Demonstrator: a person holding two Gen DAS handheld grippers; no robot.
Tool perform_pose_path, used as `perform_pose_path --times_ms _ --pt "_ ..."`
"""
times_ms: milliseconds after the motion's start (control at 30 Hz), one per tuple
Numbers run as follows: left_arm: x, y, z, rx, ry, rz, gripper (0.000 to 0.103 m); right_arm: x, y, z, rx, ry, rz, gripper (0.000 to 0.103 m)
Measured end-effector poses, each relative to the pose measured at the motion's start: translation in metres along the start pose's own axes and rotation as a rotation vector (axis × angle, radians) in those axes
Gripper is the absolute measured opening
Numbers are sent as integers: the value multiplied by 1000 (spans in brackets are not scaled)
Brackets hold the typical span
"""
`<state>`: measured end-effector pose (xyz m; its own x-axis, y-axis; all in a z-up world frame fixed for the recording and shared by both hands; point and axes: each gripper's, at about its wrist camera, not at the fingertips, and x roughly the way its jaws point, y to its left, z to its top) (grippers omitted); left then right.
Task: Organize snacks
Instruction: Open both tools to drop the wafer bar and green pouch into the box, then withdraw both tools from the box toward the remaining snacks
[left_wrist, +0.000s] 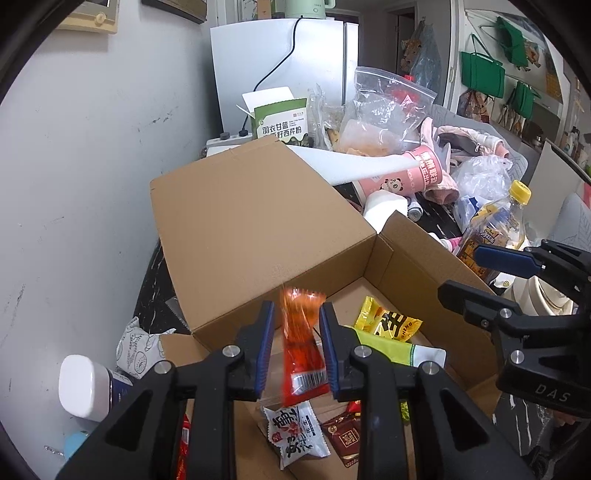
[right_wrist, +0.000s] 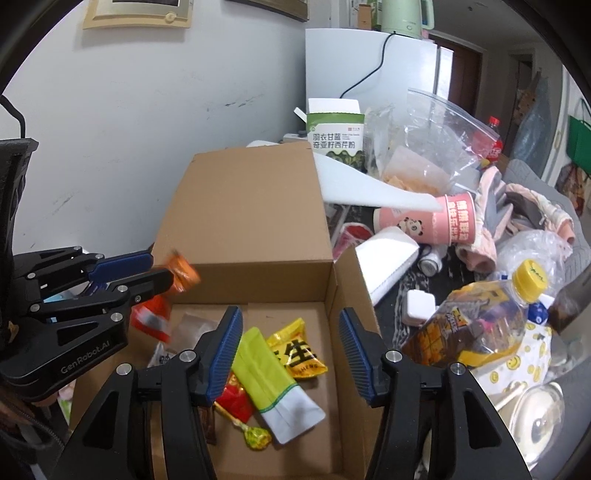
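Observation:
An open cardboard box (left_wrist: 258, 236) (right_wrist: 255, 229) holds several snack packets. My left gripper (left_wrist: 297, 347) (right_wrist: 147, 273) is over the box's left side with an orange snack packet (left_wrist: 301, 343) (right_wrist: 181, 275) between its pads; the packet is blurred, and the pads do not visibly press it. A yellow packet (left_wrist: 388, 323) (right_wrist: 297, 354), a lime-green and white pouch (right_wrist: 271, 380) (left_wrist: 399, 349), a white packet (left_wrist: 295, 432) and red packets (left_wrist: 343, 435) (right_wrist: 234, 400) lie on the box floor. My right gripper (right_wrist: 291, 354) (left_wrist: 465, 277) is open and empty above the box.
The table to the right is cluttered: a yellow-capped bottle (right_wrist: 480, 321), a pink panda cup (right_wrist: 428, 221), a white foam sheet (right_wrist: 369, 188), clear plastic bags (right_wrist: 432, 147), a green-white carton (right_wrist: 336, 136), clothes (right_wrist: 517, 210). A white-capped jar (left_wrist: 86, 387) stands left of the box.

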<state>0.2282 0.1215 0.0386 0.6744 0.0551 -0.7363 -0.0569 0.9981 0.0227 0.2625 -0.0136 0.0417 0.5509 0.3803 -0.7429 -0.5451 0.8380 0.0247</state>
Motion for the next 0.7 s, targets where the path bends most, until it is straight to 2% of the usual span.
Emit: perform_pose_path --times_ms 267,433,600,700 --pt "-24 -8 5 -9 -24 -4 24 -34 3 3 -16 -42 -25 60" --pt "-51 -13 10 -3 -79 -17 24 -61 5 5 -24 -89 -33 68" --pt "-79 -20 12 9 -129 -35 24 -91 7 2 -39 -128 -47 68" --pt "-98 -26 11 22 -165 -54 24 -109 8 -3 -41 -154 -47 73"
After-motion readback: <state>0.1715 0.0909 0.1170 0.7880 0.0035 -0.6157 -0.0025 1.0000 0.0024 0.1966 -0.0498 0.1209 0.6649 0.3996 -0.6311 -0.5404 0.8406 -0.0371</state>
